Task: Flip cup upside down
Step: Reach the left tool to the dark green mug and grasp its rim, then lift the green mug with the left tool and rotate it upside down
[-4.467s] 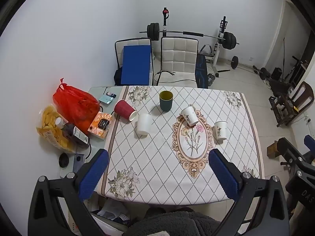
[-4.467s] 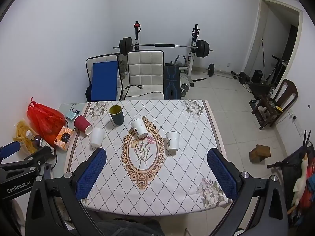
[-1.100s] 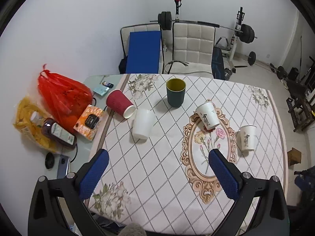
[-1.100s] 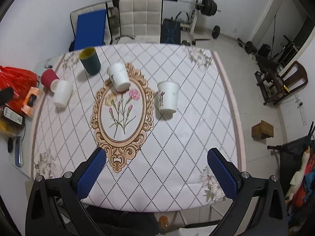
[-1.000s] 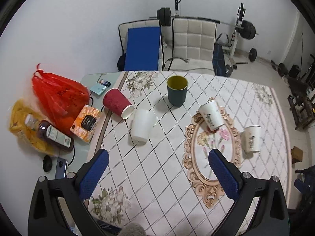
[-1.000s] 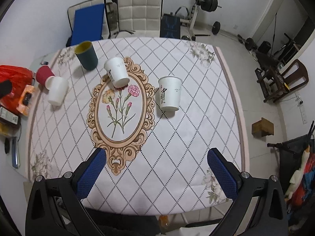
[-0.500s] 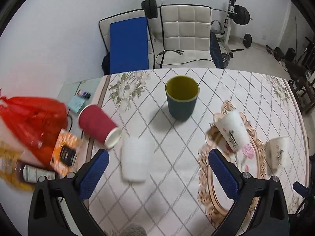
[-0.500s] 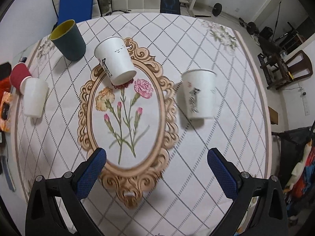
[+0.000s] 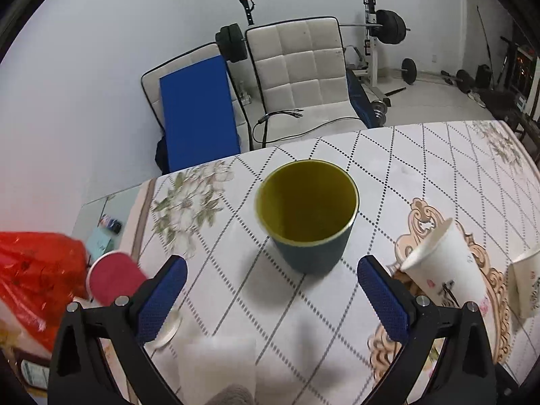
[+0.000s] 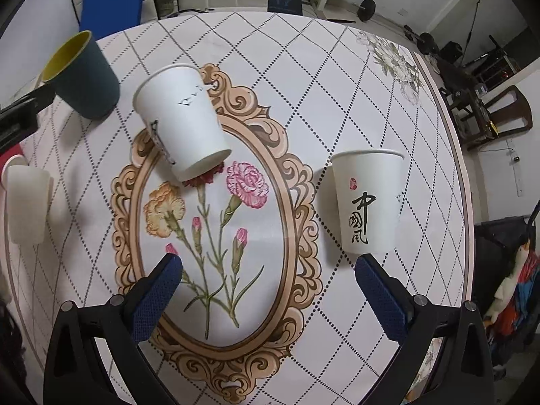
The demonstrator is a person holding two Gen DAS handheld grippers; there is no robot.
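Observation:
A dark green cup with a yellow inside [image 9: 308, 217] stands upright on the tablecloth, just ahead of my open, empty left gripper [image 9: 271, 298]; it also shows in the right wrist view [image 10: 82, 77]. Two white paper cups stand upright: one on the oval flower print [image 10: 182, 121], also in the left wrist view [image 9: 443, 268], and one with black characters [image 10: 369, 200] just beyond the right finger of my open, empty right gripper [image 10: 268, 295]. A plain white cup [image 10: 27, 204] stands upside down at the left. A red cup [image 9: 113, 276] lies on its side.
A red plastic bag [image 9: 32, 270] and small packets sit at the table's left edge. Two chairs [image 9: 303, 77] and a barbell rack [image 9: 378, 30] stand beyond the far edge. The patterned tablecloth [image 10: 337, 77] covers the table.
Both grippers have dropped closer to the table. The left one has closed in on the green cup; the right one has come low over the flower oval near the two paper cups.

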